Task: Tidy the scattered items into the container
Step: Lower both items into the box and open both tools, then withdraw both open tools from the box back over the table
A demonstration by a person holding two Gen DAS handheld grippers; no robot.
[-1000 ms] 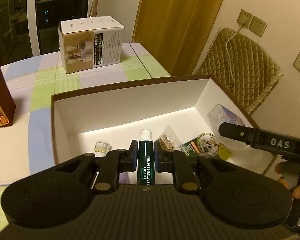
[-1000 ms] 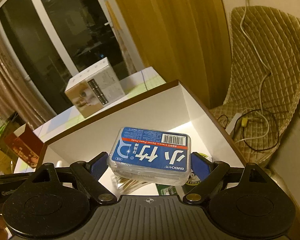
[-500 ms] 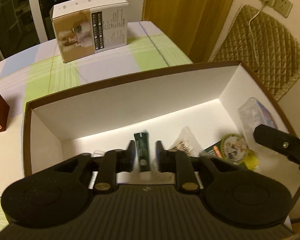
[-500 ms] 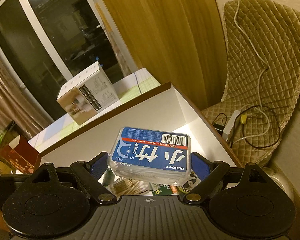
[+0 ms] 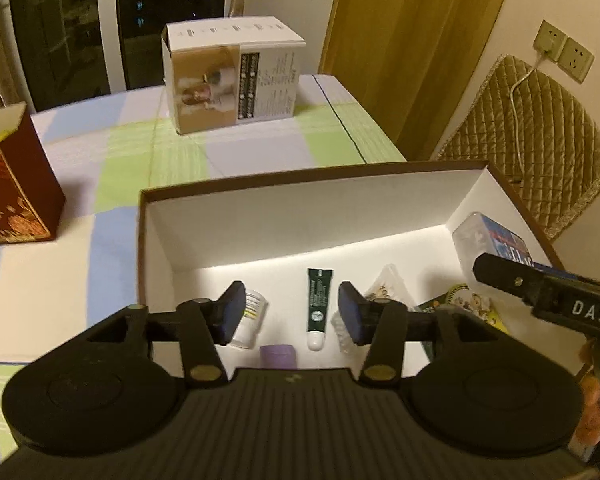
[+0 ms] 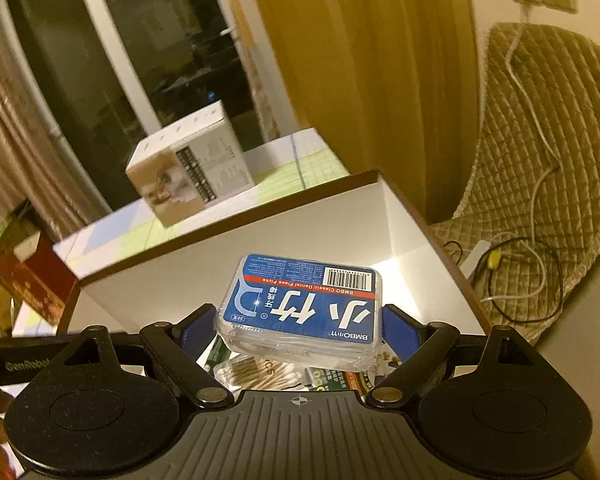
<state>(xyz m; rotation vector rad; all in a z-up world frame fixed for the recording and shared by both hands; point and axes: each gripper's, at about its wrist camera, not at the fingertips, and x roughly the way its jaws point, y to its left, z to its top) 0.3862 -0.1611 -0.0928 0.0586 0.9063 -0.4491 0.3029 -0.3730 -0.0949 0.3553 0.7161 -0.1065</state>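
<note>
A white-lined brown box (image 5: 300, 216) stands on the table. On its floor lie a green lip gel tube (image 5: 318, 304), a small white bottle (image 5: 252, 316), a purple cap (image 5: 279, 356), a cotton swab packet (image 5: 384, 288) and a round green tin (image 5: 470, 304). My left gripper (image 5: 290, 314) hangs open above the tube, holding nothing. My right gripper (image 6: 298, 330) is shut on a blue dental floss pick box (image 6: 304, 308), held above the container's right end (image 6: 400, 216). The same floss box (image 5: 488, 240) shows in the left wrist view.
A white carton (image 5: 232, 76) stands at the table's far side and a dark red box (image 5: 12, 188) at the left. A quilted chair (image 5: 540, 140) with a cable stands right of the table. A hand (image 5: 596, 412) holds the right gripper's handle.
My left gripper opened and let go of the lip gel tube, which now lies on the box floor, then rose. My right gripper still holds the floss box above the container.
</note>
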